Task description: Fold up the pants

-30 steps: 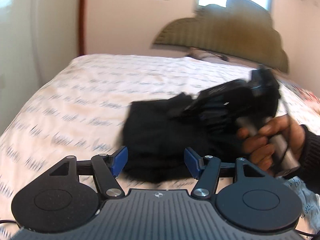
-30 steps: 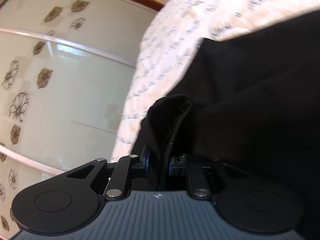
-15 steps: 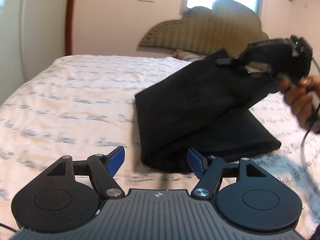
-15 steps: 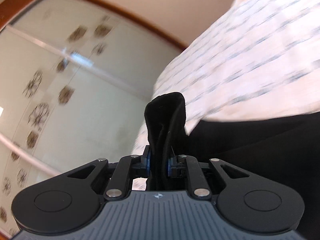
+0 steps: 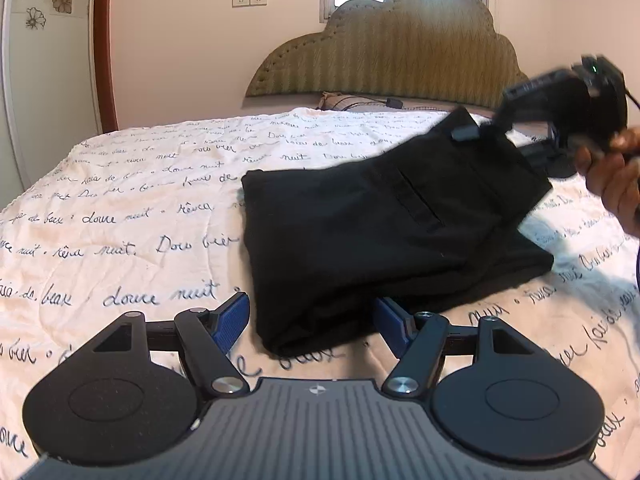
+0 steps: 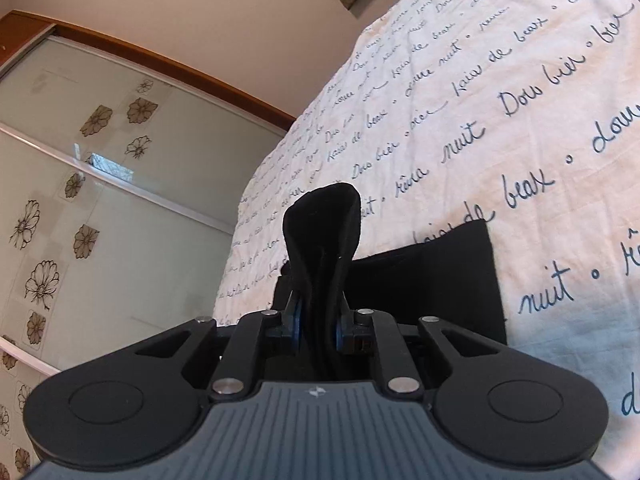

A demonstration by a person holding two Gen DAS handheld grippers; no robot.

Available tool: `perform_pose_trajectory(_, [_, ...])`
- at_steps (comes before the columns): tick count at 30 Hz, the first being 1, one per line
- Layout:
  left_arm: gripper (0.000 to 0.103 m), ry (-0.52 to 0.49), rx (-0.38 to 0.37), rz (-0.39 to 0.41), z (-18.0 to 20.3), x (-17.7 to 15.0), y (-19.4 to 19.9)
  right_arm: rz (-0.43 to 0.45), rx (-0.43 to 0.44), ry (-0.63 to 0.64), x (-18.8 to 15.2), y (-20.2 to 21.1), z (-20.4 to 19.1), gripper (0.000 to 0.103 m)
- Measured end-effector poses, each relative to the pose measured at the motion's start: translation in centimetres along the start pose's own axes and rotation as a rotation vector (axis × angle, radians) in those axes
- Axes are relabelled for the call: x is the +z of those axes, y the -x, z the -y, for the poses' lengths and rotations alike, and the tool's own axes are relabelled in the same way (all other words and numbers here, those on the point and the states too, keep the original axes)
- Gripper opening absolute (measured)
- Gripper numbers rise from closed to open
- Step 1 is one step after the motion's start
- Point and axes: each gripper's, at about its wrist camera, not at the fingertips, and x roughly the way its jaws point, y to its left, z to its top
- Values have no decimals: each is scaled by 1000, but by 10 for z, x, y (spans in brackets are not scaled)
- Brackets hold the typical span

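Observation:
Black pants (image 5: 380,232) lie folded on the bed, and their upper layer is lifted at the far right corner. My right gripper (image 5: 476,132), held by a hand (image 5: 612,184), is shut on that raised corner. In the right wrist view a bunched fold of the pants (image 6: 324,240) stands up from between its pads, with my right gripper (image 6: 318,316) clamped on it. My left gripper (image 5: 312,320) hangs low over the pants' near corner. Its blue pads (image 5: 232,320) stand wide on either side of the cloth without pressing on it.
The bed cover (image 5: 140,220) is cream with dark script and spreads to the left and in front. A padded headboard (image 5: 392,48) and a pillow with a cable (image 5: 352,102) are at the back. A flowered wardrobe door (image 6: 100,200) runs along the bed's side.
My right gripper has carried the pants' corner up and to the right, drawing the top layer taut. My left gripper has sunk toward the near corner, jaws slightly wider.

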Motion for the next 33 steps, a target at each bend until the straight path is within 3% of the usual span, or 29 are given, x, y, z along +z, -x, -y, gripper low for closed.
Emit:
perform_pose_trajectory(5, [72, -13, 80, -6, 2, -1, -3, -9, 11, 20, 9, 0, -7, 14])
perform_pose_trajectory(8, [72, 32, 74, -12, -8, 3, -2, -10, 12, 18, 9, 0, -5, 14])
perform_pose_trajectory(13, [72, -28, 16, -42, -2, 2, -5, -12, 3, -3, 8, 0, 1, 14])
perform_pose_trajectory(20, [76, -27, 120, -58, -10, -4, -14, -4, 24, -15, 13, 7, -6, 14])
perform_pose_trajectory(24, [62, 33, 111, -33, -22, -7, -11, -1, 25, -3, 17, 11, -11, 15])
perform_pose_trajectory(27, [38, -23, 94, -3, -13, -15, -10, -13, -57, -14, 16, 7, 7, 14])
perform_pose_trajectory(28, [25, -58, 85, 8, -7, -15, -8, -16, -93, -38, 15, 5, 19, 14])
perform_pose_trajectory(30, [25, -105, 105, 21, 1, -16, -7, -12, -155, -95, 11, 3, 46, 14])
perform_pose_trajectory(33, [25, -90, 95, 13, -2, -16, -8, 13, -121, -142, 4, 11, 61, 14])
